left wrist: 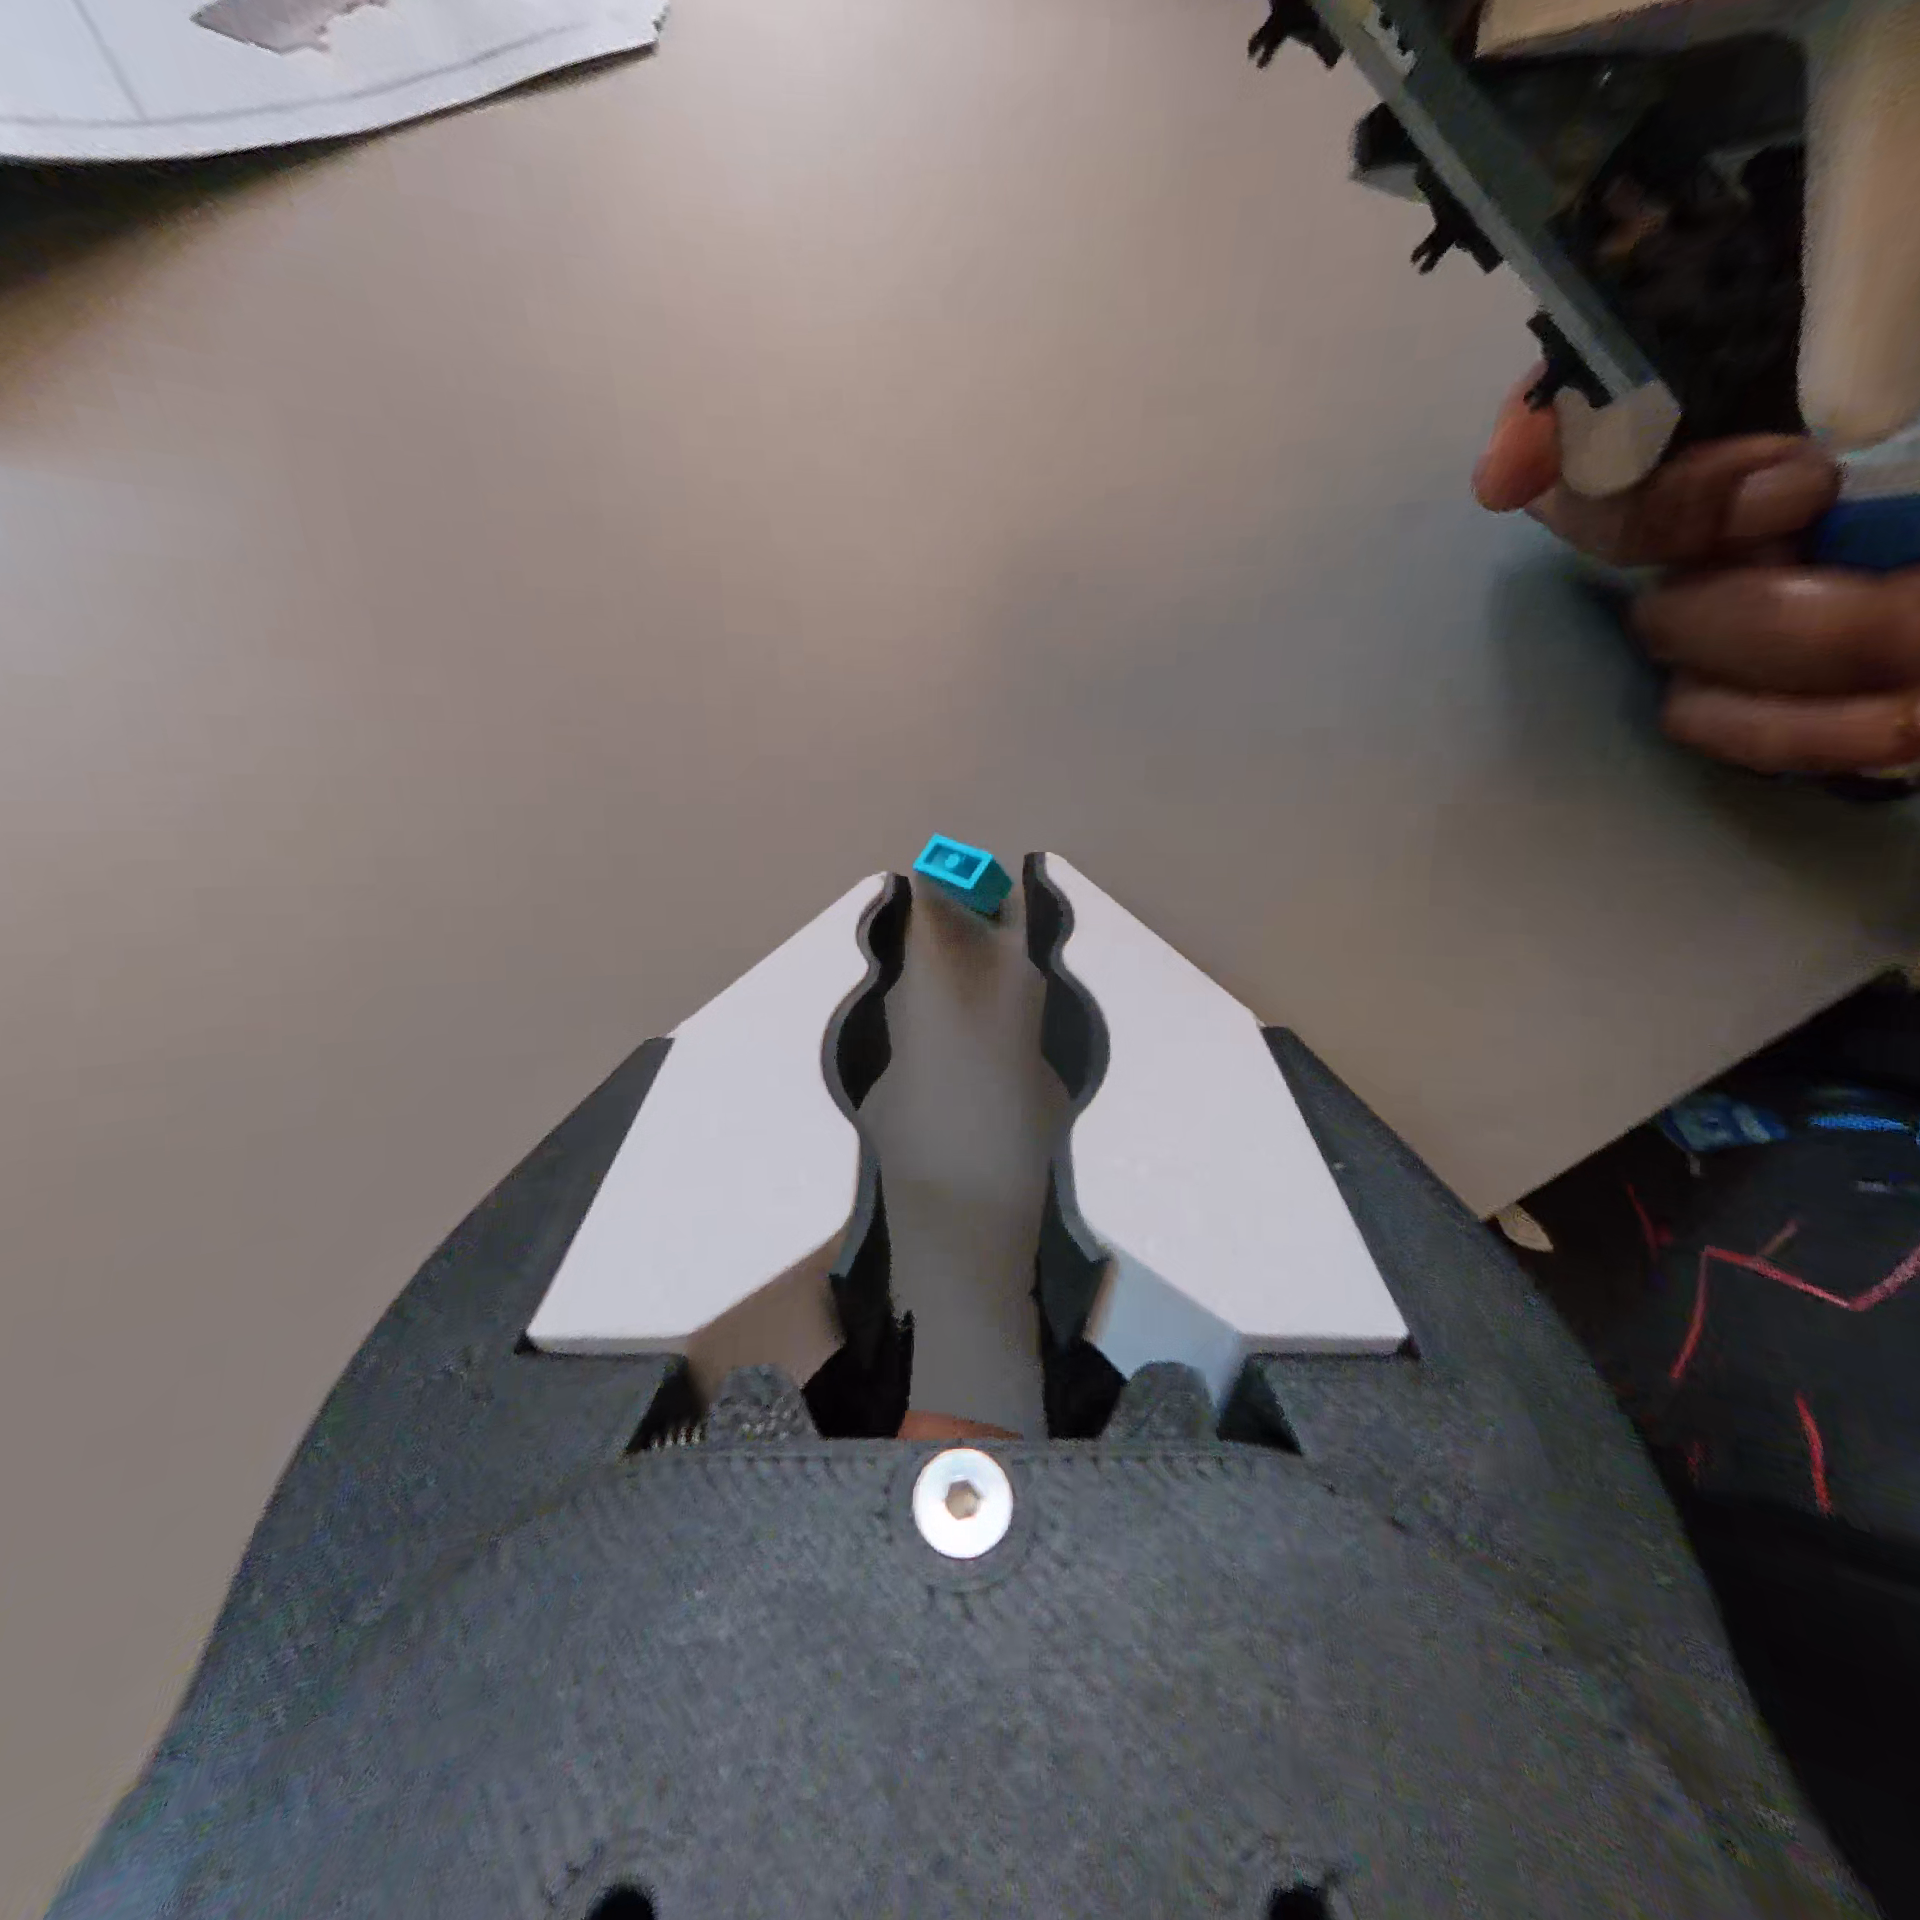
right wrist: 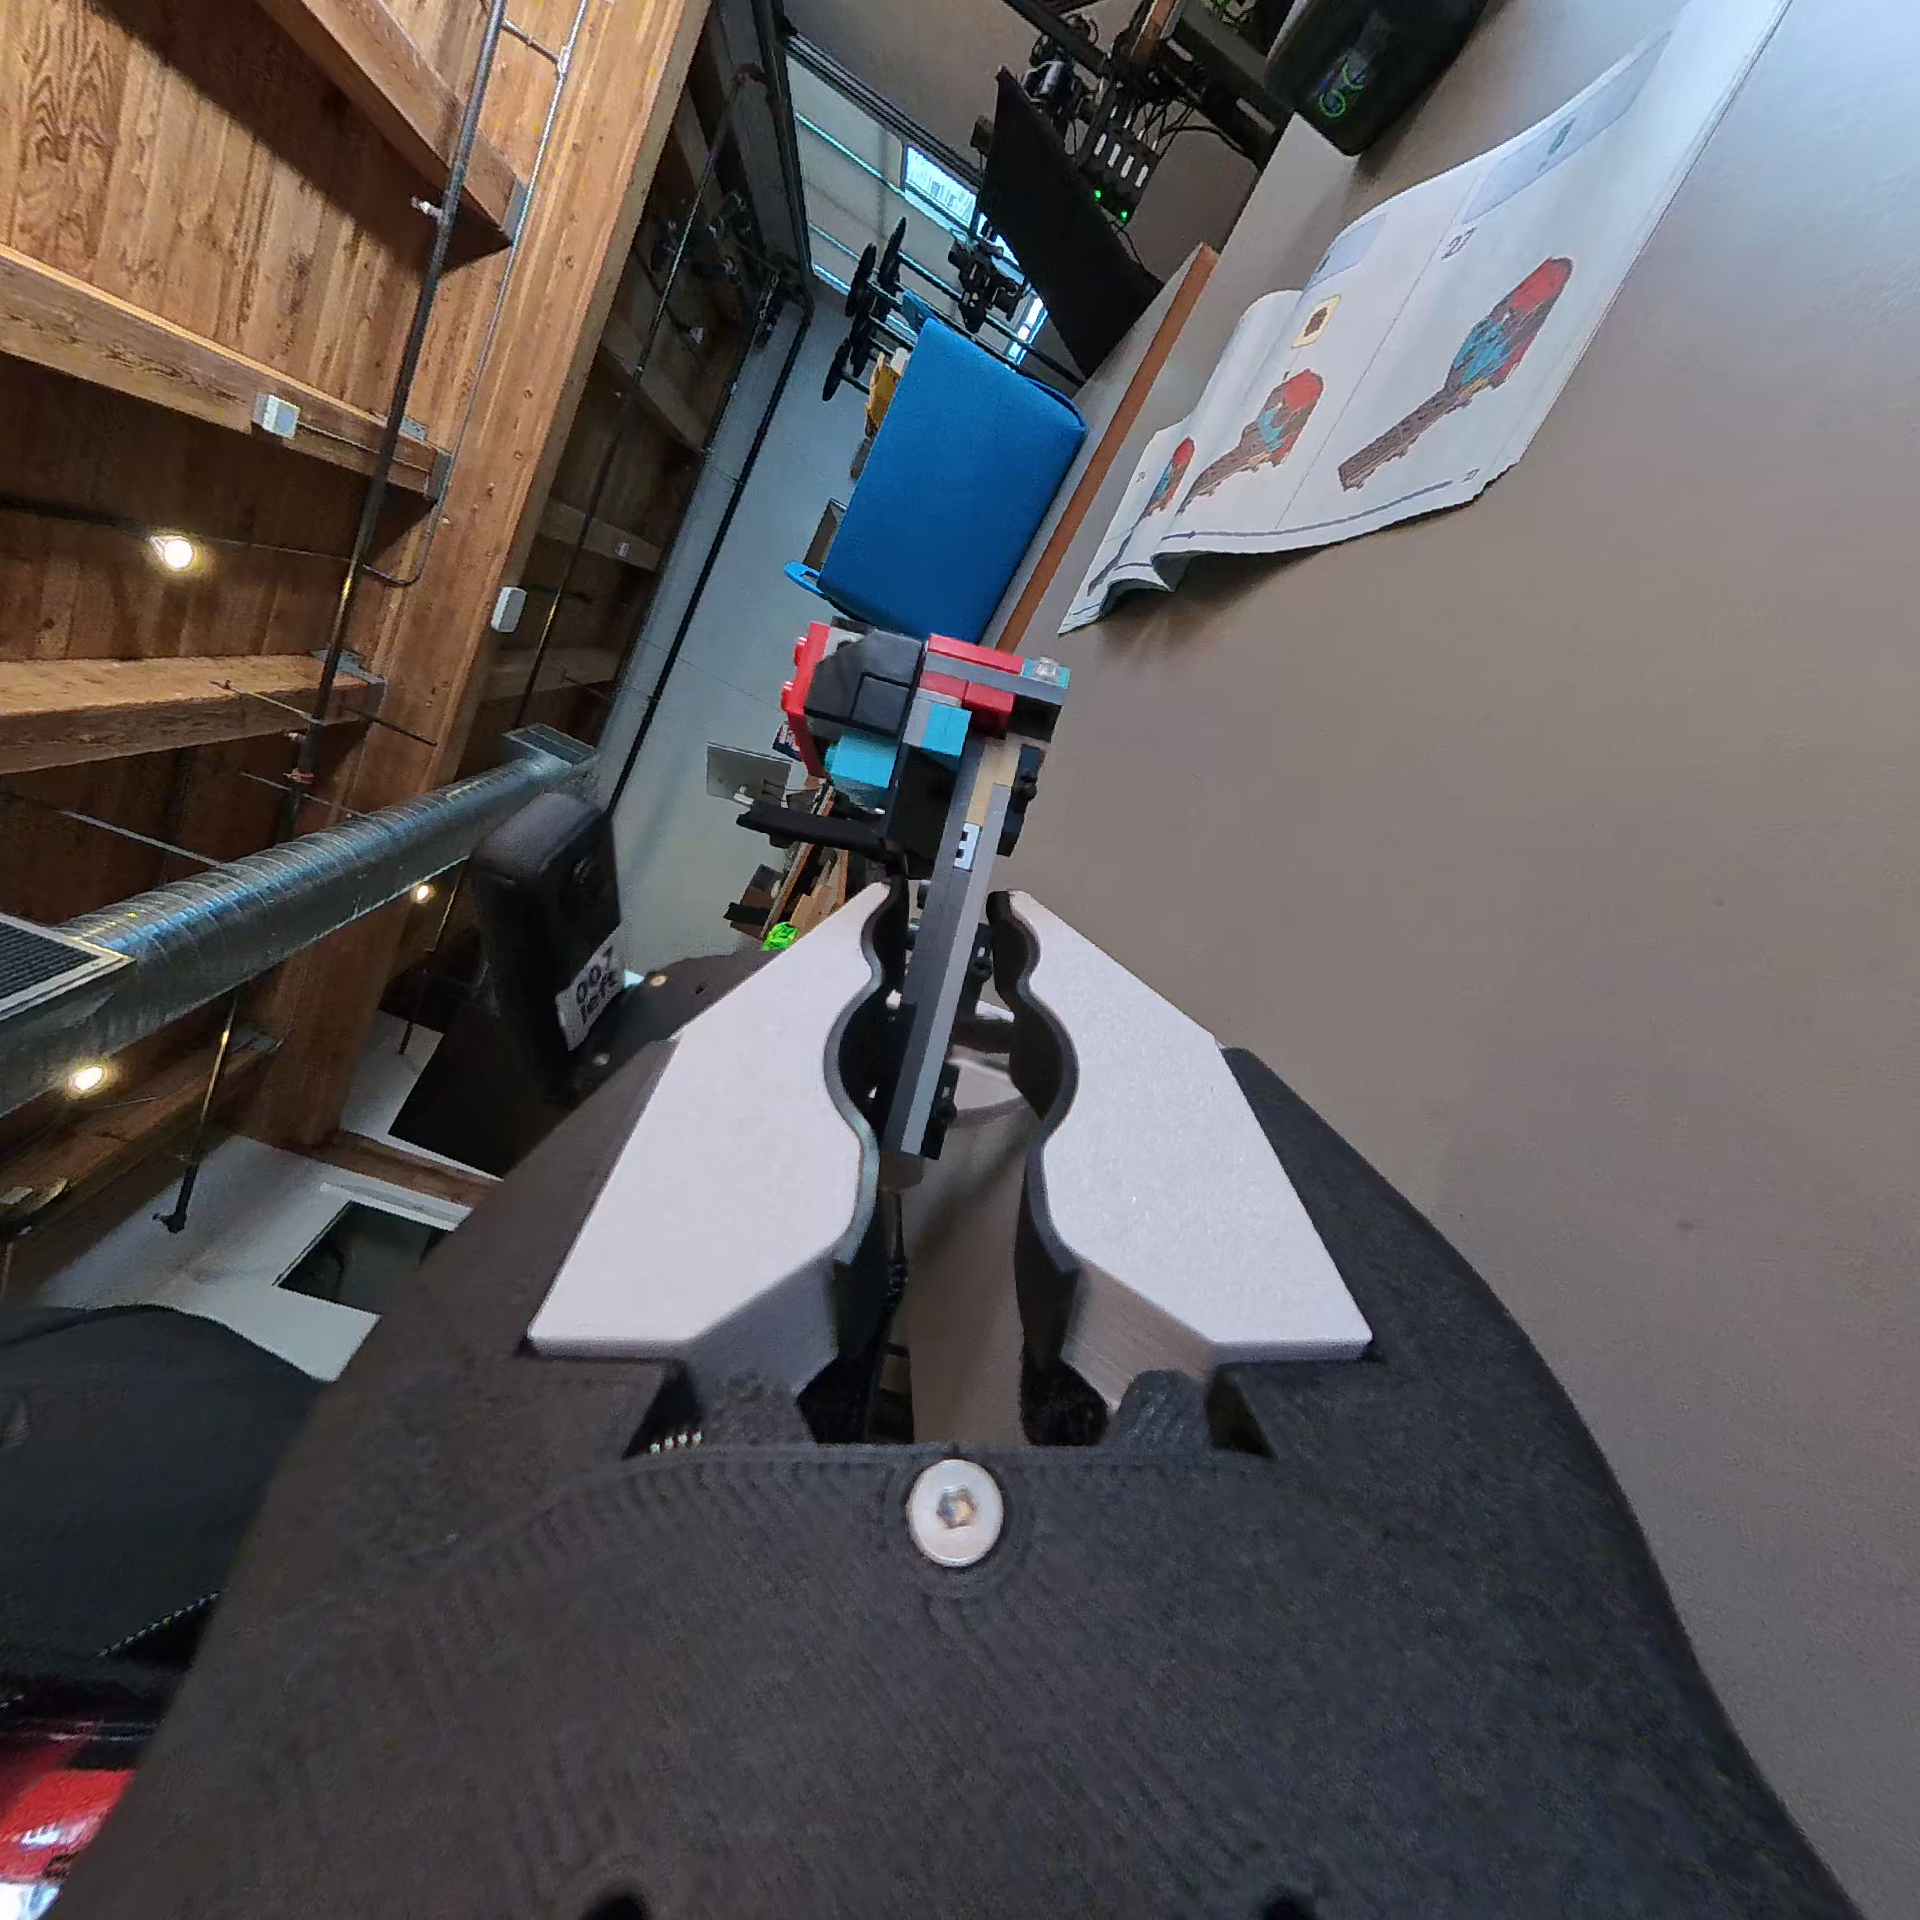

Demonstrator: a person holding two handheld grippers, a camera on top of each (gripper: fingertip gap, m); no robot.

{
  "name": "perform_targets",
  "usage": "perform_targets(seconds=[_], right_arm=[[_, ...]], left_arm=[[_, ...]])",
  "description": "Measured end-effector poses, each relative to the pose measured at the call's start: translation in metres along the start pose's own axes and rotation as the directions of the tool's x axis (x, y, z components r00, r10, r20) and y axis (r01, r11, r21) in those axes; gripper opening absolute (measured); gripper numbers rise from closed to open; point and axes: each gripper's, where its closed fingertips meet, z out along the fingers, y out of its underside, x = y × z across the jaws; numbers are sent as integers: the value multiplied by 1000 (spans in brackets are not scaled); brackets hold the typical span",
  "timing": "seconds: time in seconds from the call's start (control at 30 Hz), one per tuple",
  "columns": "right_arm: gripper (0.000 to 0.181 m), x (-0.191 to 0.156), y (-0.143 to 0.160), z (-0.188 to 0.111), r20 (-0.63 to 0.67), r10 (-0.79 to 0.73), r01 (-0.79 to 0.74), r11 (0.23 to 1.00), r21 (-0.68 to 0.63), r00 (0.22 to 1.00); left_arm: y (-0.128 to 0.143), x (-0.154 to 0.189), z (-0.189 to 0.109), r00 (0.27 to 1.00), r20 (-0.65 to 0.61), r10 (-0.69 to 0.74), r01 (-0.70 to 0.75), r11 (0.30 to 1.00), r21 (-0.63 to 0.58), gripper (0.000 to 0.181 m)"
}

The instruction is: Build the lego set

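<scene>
1. My left claw [left wrist: 966, 871] hangs over the grey-brown bench [left wrist: 520, 623], its 2 fingers parted by a narrow gap and gripping nothing.
2. A small teal brick [left wrist: 962, 875] lies on the bench right at that gap, just past the fingertips, tilted with its hollow underside showing. I cannot tell whether either finger touches it.
3. In the left wrist view, the upper right corner shows a hand [left wrist: 1745, 603] gripping the handle of the other tool, with a long grey bar of the model sticking out above it.
4. My right claw [right wrist: 940, 904] is closed around the partly built lego model [right wrist: 940, 727], pinching its long dark grey bar between the 2 fingers.
5. The model's bulky end, with red, teal, black and grey bricks, stands out beyond the fingertips, lifted clear of the bench.
6. The right wrist view is rolled, so the bench rises along the right side of the picture.
7. An open instruction booklet [right wrist: 1403, 395] lies flat on the bench, well apart from the model; its corner [left wrist: 312, 73] also shows in the left wrist view.
8. A blue chair back [right wrist: 945, 488] stands beyond the bench edge, under wooden beams [right wrist: 260, 312].
</scene>
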Motion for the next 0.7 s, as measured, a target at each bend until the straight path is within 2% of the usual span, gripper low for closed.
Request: perform_targets(seconds=[0.03,0.1,0.27,0.4,0.5,0.6,0.7], right_arm=[[13,0,0,0,0,0,0,1000,0,1000],[13,0,0,0,2,1,-1,1000,1,1000],[13,0,-1,-1,8,10,-10,1000,6,1000],[13,0,-1,-1,9,11,-11,1000,7,1000],[13,0,-2,-2,11,15,-16,1000,10,1000],[13,0,-2,-2,14,21,-21,1000,14,1000],[14,0,-2,-2,15,22,-22,1000,14,1000]], left_arm=[[0,-2,1,999,33,20,-21,1000,1,19],[-1,-3,2,996,56,63,-63,998,5,13],[-18,8,-8,988,-52,144,-140,987,84,11],[-31,20,-20,977,-193,87,-66,991,113,12],[-46,26,-32,961,-273,51,1,983,185,15],[-51,20,-39,956,-294,3,61,976,207,17],[-45,16,-39,959,-283,-20,75,980,183,20]])
